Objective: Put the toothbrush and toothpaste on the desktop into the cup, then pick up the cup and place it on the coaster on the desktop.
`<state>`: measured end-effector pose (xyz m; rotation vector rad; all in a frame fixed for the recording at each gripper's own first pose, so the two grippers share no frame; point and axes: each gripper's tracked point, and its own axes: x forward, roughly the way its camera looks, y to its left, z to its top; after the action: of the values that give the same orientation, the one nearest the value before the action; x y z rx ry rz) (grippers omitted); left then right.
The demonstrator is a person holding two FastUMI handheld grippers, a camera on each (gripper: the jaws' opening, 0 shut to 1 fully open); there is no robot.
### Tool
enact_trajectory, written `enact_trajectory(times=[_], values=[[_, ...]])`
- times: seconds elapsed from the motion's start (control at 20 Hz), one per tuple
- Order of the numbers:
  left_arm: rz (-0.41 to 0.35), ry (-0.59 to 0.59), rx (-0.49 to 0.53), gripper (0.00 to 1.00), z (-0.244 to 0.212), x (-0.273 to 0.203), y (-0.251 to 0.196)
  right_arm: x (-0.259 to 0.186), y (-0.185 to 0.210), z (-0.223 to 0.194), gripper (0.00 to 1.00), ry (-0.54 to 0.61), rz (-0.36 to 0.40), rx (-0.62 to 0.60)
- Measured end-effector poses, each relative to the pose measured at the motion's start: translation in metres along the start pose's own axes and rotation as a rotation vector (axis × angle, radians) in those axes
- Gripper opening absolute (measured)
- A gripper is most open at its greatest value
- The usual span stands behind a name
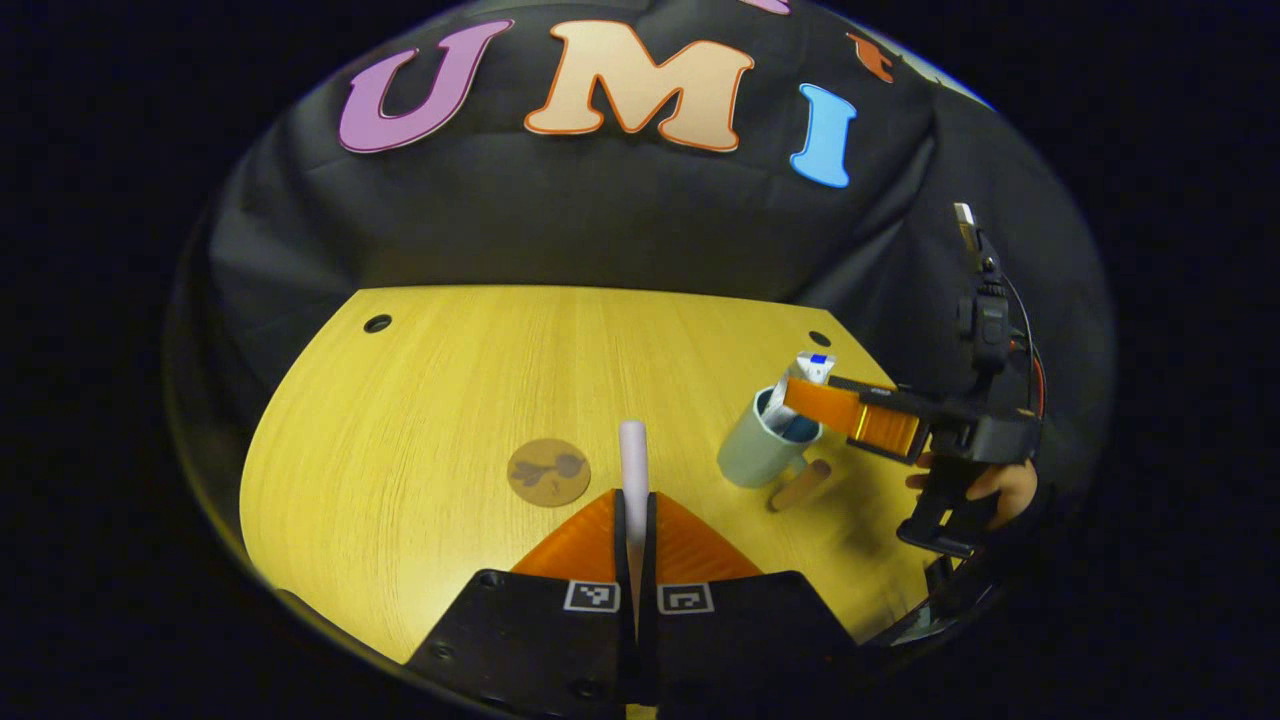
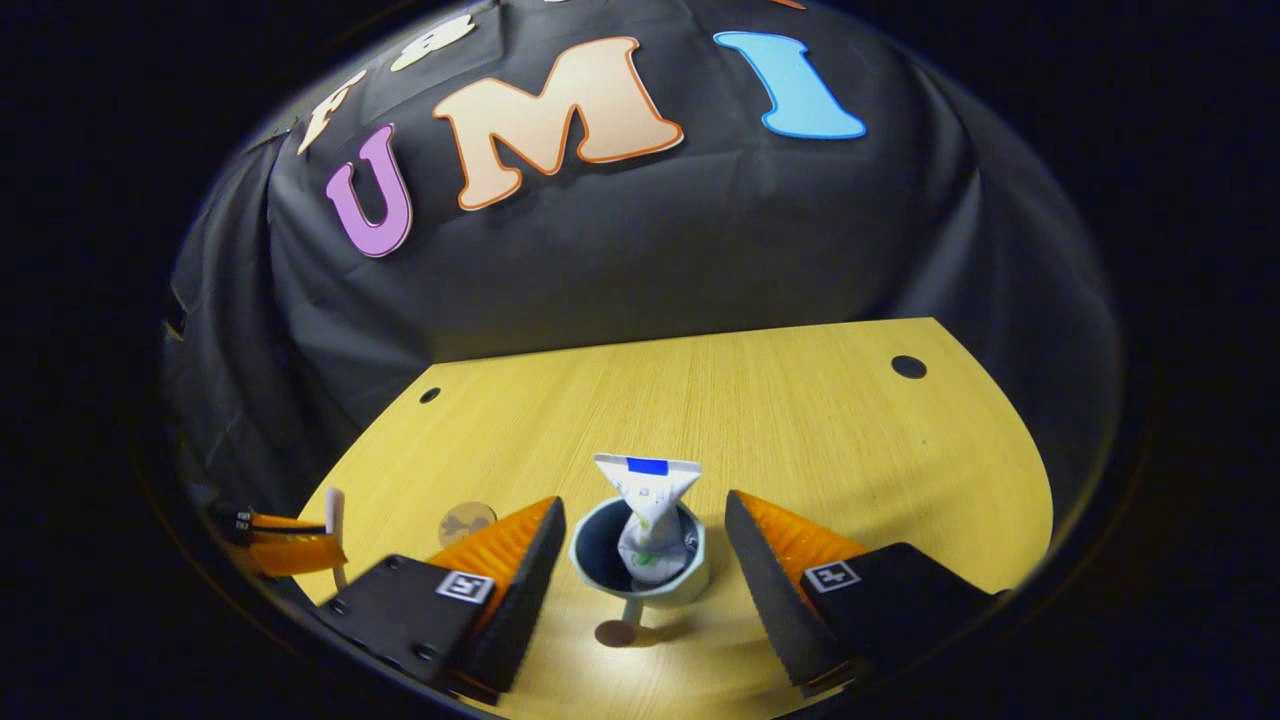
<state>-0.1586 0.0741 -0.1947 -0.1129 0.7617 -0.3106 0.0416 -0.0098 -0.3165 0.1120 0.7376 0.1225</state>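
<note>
Two grippers work over the table [image 1: 420, 400]. The left gripper [image 1: 634, 505], bottom centre of its view, is clenched on the toothbrush [image 1: 634, 460]. The right gripper [image 2: 640, 545] stands released around the cup [image 2: 640, 575], which holds the toothpaste [image 2: 648, 515] upright. The coaster [image 1: 548, 472] lies left of centre in the left gripper view.

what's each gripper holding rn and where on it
Left gripper is shut on the toothbrush, low on its handle. Right gripper is open around the cup, holding nothing.
</note>
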Motion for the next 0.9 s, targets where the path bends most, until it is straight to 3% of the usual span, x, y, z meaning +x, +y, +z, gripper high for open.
enact_trajectory(times=[0.15,0.2,0.35,0.45,0.7,0.8,0.9], values=[[-0.038,-0.046,0.005,0.00,0.021,0.012,-0.018,-0.029,-0.012,0.002,0.95,-0.029,-0.002,0.050],[-0.059,-0.069,0.005,0.00,0.031,0.019,-0.027,-0.038,-0.018,-0.001,0.99,-0.032,-0.010,0.064],[-0.105,-0.115,-0.001,0.00,0.049,0.034,-0.045,-0.058,-0.037,-0.007,0.95,-0.028,-0.034,0.091],[-0.130,-0.158,-0.021,0.00,0.065,0.043,-0.057,-0.069,-0.048,-0.017,0.98,-0.015,-0.050,0.106],[-0.166,-0.212,-0.139,0.00,0.091,0.072,-0.080,-0.089,-0.074,-0.031,0.98,-0.001,-0.097,0.143],[-0.178,-0.224,-0.192,0.00,0.094,0.084,-0.088,-0.096,-0.082,-0.032,0.94,-0.001,-0.112,0.151],[-0.173,-0.236,-0.241,0.00,0.095,0.093,-0.091,-0.101,-0.090,-0.033,0.98,-0.002,-0.124,0.155]])
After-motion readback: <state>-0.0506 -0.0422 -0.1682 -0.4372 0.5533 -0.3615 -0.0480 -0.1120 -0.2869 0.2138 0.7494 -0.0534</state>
